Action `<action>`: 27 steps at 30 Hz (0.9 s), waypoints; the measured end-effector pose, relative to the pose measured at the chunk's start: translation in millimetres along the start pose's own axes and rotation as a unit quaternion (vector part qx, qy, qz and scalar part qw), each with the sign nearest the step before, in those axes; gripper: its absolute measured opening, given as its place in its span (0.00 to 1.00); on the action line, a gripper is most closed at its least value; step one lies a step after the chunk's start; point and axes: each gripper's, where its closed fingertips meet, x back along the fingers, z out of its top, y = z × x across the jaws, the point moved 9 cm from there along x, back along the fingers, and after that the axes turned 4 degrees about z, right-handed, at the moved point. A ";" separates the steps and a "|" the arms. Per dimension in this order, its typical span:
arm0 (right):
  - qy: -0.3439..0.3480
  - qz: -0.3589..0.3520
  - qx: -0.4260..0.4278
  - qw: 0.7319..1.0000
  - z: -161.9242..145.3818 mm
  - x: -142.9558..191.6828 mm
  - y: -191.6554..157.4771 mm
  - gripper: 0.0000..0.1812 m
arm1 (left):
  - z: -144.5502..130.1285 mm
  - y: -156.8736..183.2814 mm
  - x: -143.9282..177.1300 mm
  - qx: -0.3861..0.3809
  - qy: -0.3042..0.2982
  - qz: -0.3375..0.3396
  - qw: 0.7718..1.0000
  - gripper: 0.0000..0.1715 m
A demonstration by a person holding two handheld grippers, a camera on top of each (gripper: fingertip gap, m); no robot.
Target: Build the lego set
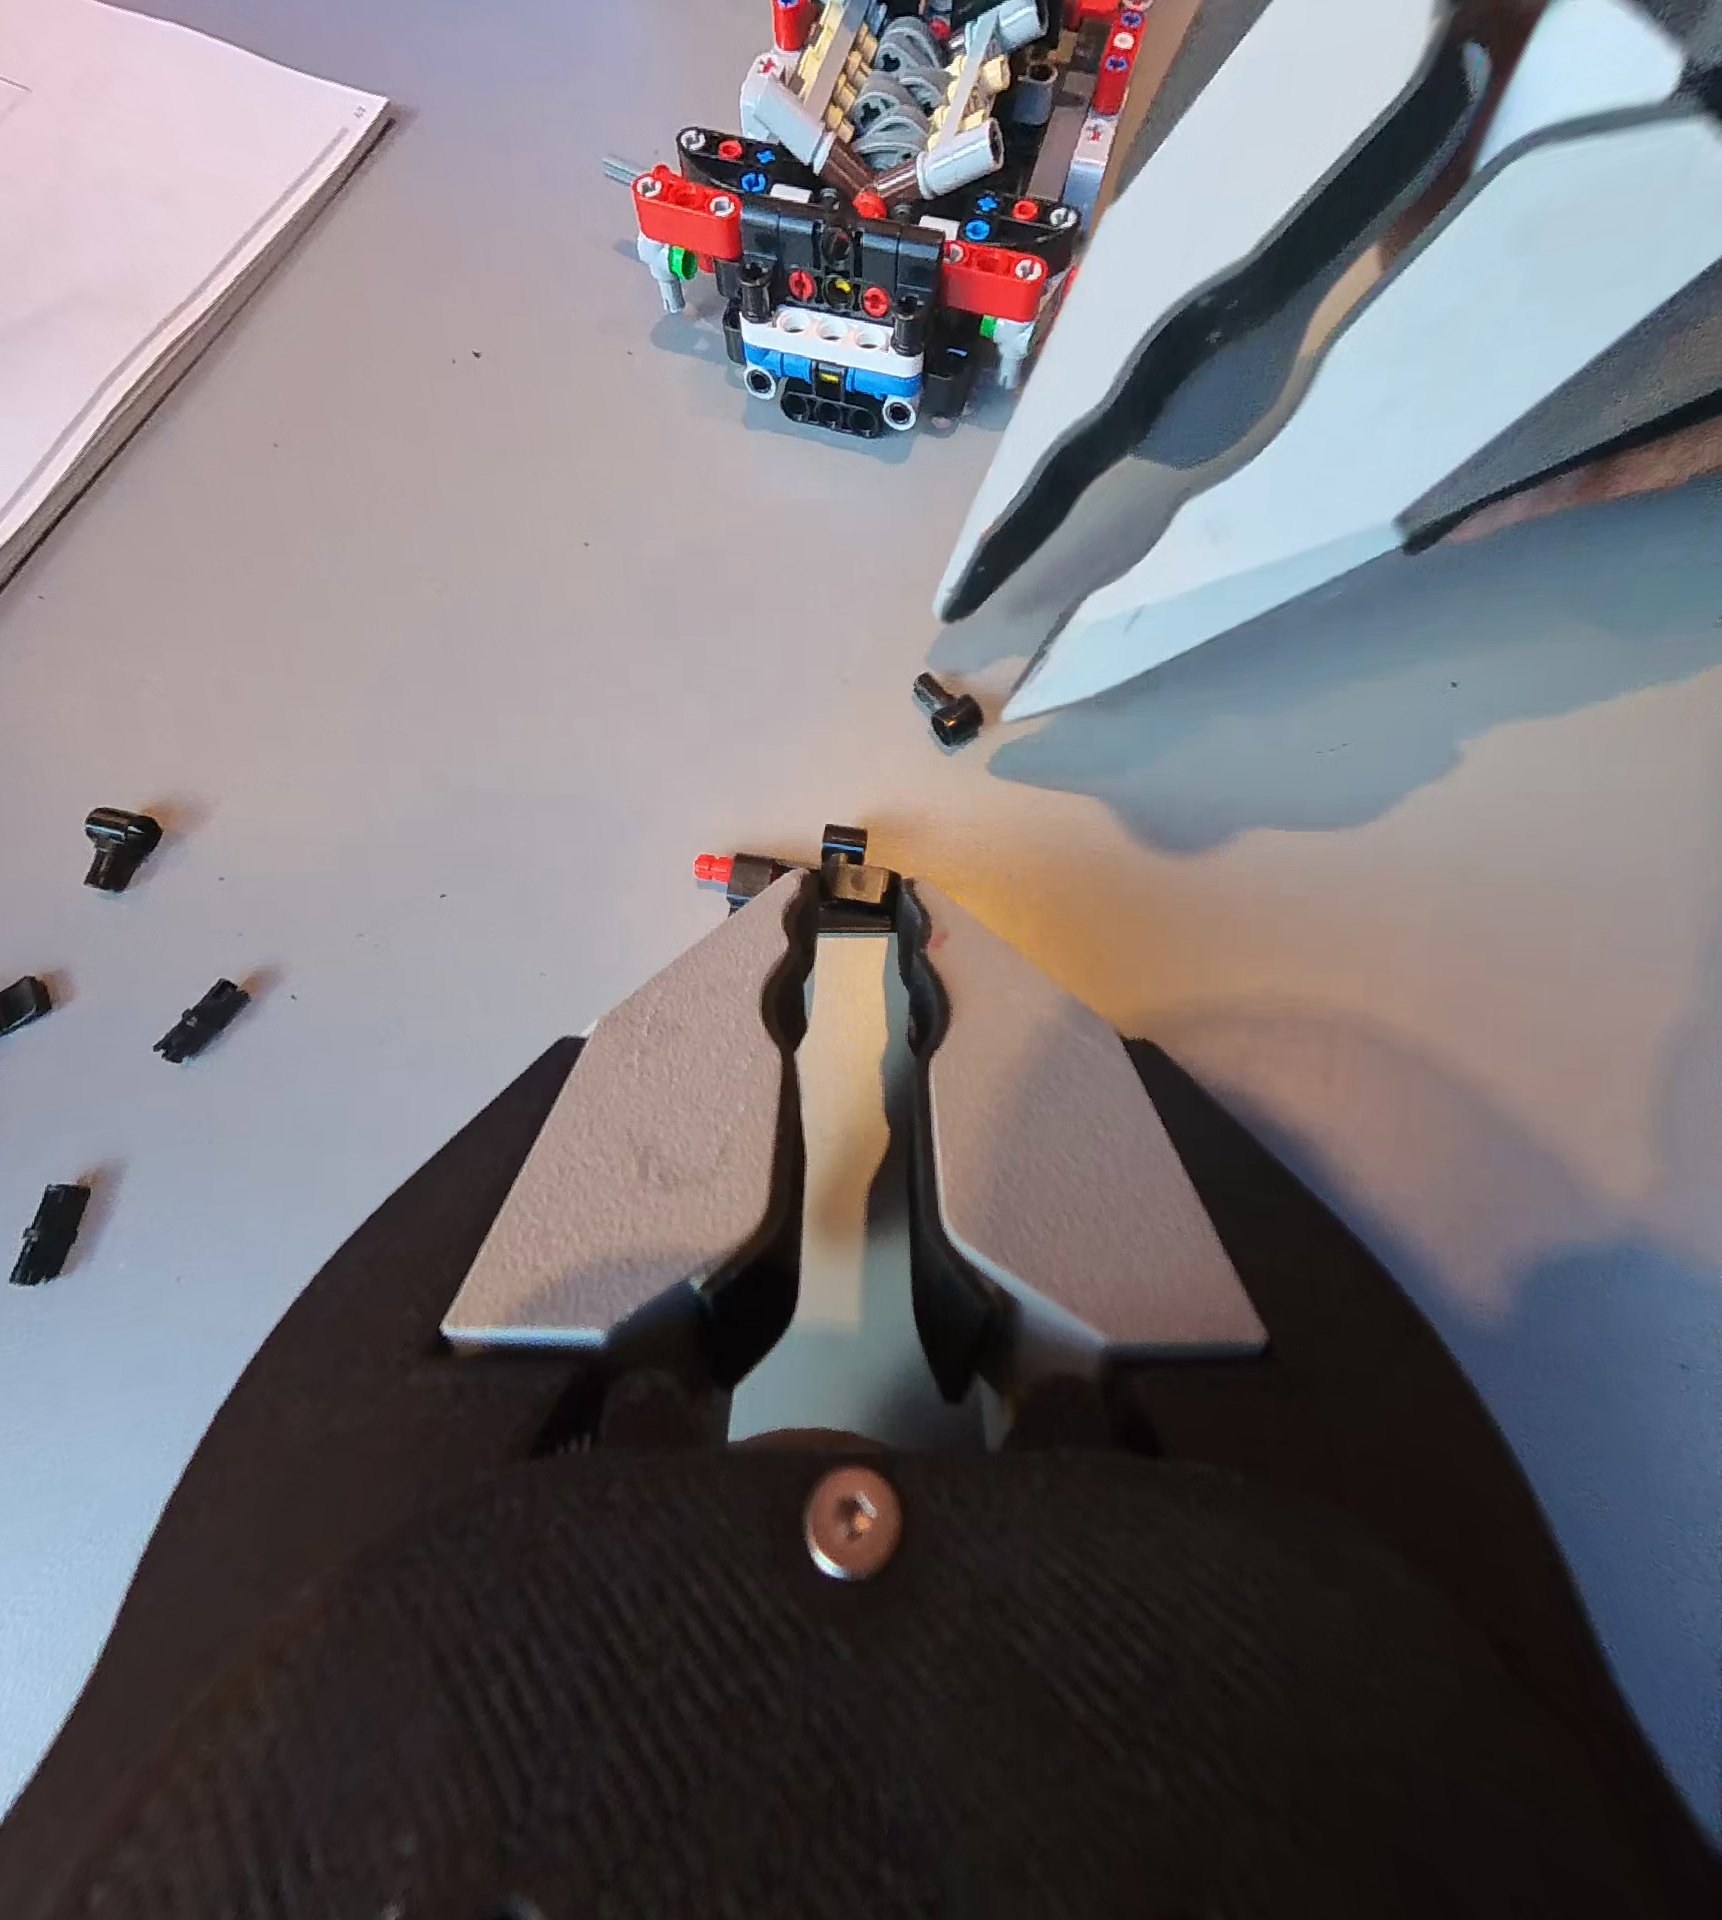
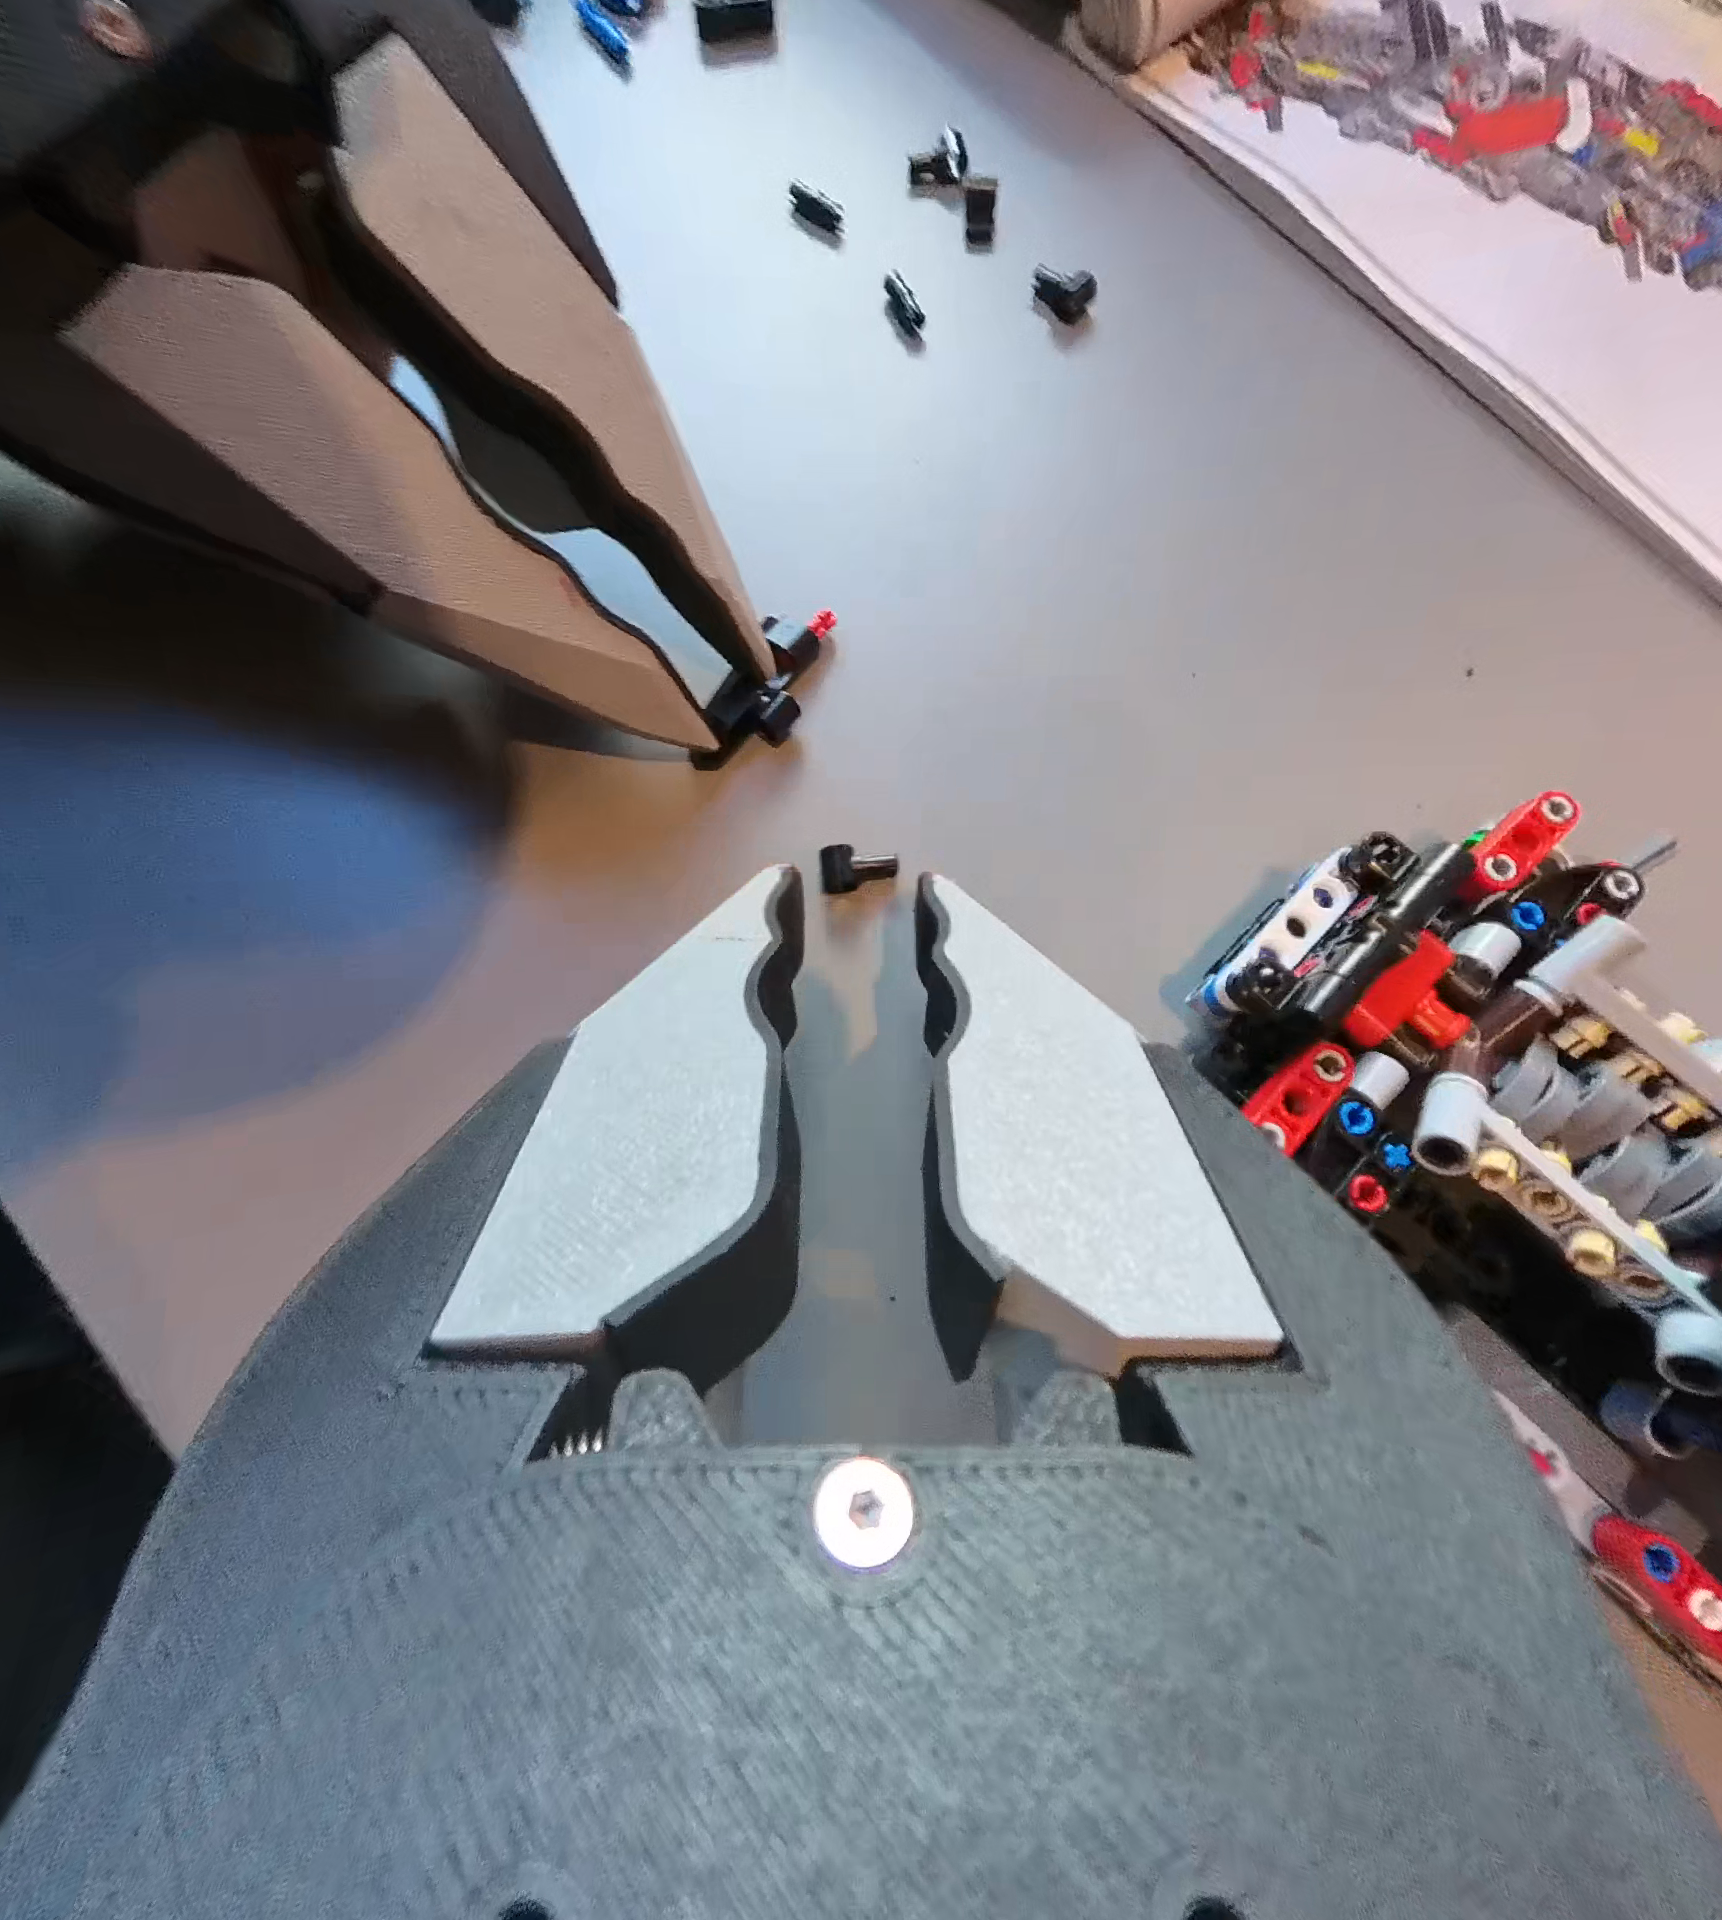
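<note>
While clamped on a black connector piece (image 1: 849, 883) at the tips, left gripper (image 1: 852, 899) near the table (image 1: 421, 623); right gripper (image 2: 855, 891) parted, black pin (image 2: 857, 865) just ahead; half-built lego model (image 2: 1459, 1091) beside, rightward.

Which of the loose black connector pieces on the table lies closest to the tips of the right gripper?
The small black L-shaped pin, lying alone just ahead of the open right gripper. The other loose black pieces lie scattered much farther away, toward the instruction booklet.
</note>
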 end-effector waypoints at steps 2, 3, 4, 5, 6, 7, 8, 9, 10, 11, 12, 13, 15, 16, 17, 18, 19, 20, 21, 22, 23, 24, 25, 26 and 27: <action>-0.012 -0.008 -0.007 1.000 0.6 -9.9 -1.0 0.11 | 0.0 -0.3 0.2 0.002 0.000 0.000 1.000 0.07; -0.009 -0.002 -0.008 1.000 2.6 -13.7 -3.2 0.11 | -0.3 -0.7 0.3 0.003 0.000 -0.001 1.000 0.07; -0.006 0.011 -0.005 1.000 4.5 -16.5 -5.9 0.09 | -0.3 -0.9 0.5 0.005 0.000 -0.002 1.000 0.07; -0.005 0.025 0.005 1.000 6.4 -18.6 -8.9 0.08 | -0.6 -1.3 0.6 0.006 0.000 -0.003 1.000 0.06; -0.004 0.039 0.024 0.999 8.4 -19.4 -12.4 0.08 | -0.7 -1.6 0.7 0.008 0.000 -0.004 1.000 0.06; -0.001 0.049 0.044 0.998 10.1 -18.7 -15.7 0.08 | -0.9 -1.6 0.9 0.008 0.000 -0.005 1.000 0.06; 0.002 0.050 0.060 0.997 11.6 -16.1 -17.7 0.08 | -1.1 -1.7 1.0 0.009 -0.001 -0.005 1.000 0.07; 0.007 0.049 0.070 0.996 13.0 -12.4 -18.4 0.08 | -1.1 -1.6 0.9 0.008 -0.001 -0.005 1.000 0.07; 0.012 0.048 0.074 0.996 13.9 -8.2 -18.3 0.08 | -1.3 -1.4 0.9 0.007 -0.002 -0.004 1.000 0.07; 0.013 0.047 0.071 0.996 13.8 -4.5 -17.5 0.09 | -1.5 -1.1 1.1 0.005 -0.002 -0.004 1.000 0.07; 0.009 0.046 0.064 0.997 12.5 -2.2 -16.7 0.09 | -1.5 -0.9 1.1 0.004 -0.002 -0.003 1.000 0.07; 0.003 0.045 0.056 0.997 10.1 -1.6 -16.1 0.09 | -1.6 -0.7 1.3 0.003 -0.002 -0.004 1.000 0.07; -0.013 0.034 0.046 0.998 3.9 -4.2 -15.0 0.08 | -1.8 -0.7 1.4 0.003 -0.002 -0.004 1.000 0.07; -0.021 0.029 0.041 0.999 1.2 -6.3 -14.9 0.08 | -1.9 -0.7 1.5 0.004 -0.002 -0.005 1.000 0.06; -0.023 0.026 0.035 0.999 -0.5 -8.1 -15.4 0.08 | -2.2 -0.9 1.7 0.004 -0.002 -0.005 1.000 0.07; -0.021 0.025 0.031 0.999 -1.1 -9.5 -16.8 0.08 | -2.3 -1.0 1.8 0.005 -0.002 -0.006 1.000 0.07; -0.015 0.027 0.028 0.999 -1.0 -10.3 -18.9 0.09 | -2.5 -1.1 2.0 0.005 -0.002 -0.006 1.000 0.07; -0.010 0.027 0.027 0.999 -0.8 -11.1 -20.6 0.09 | -2.8 -1.2 2.3 0.006 -0.002 -0.006 1.000 0.07; -0.007 0.024 0.026 0.999 -1.0 -11.9 -21.2 0.10 | -3.0 -1.3 2.6 0.006 -0.002 -0.007 1.000 0.07; -0.005 0.021 0.027 0.999 -1.3 -12.4 -21.0 0.10 | -3.1 -1.4 2.7 0.006 -0.002 -0.008 1.000 0.07; -0.005 0.020 0.028 0.999 -1.3 -12.5 -20.2 0.09 | -3.1 -1.5 2.7 0.007 -0.002 -0.009 1.000 0.07; -0.005 0.021 0.030 0.999 -1.1 -12.4 -19.1 0.09 | -3.2 -1.6 2.8 0.007 -0.002 -0.009 1.000 0.07; -0.006 0.021 0.033 0.999 -1.2 -12.3 -17.8 0.09 | -3.1 -1.5 2.8 0.007 -0.002 -0.008 1.000 0.07; -0.008 0.019 0.038 0.999 -1.5 -11.9 -16.2 0.09 | -3.1 -1.3 2.9 0.006 -0.002 -0.008 1.000 0.07; -0.010 0.014 0.042 0.999 -2.2 -11.0 -13.9 0.08 | -3.3 -1.1 2.9 0.005 -0.002 -0.007 1.000 0.07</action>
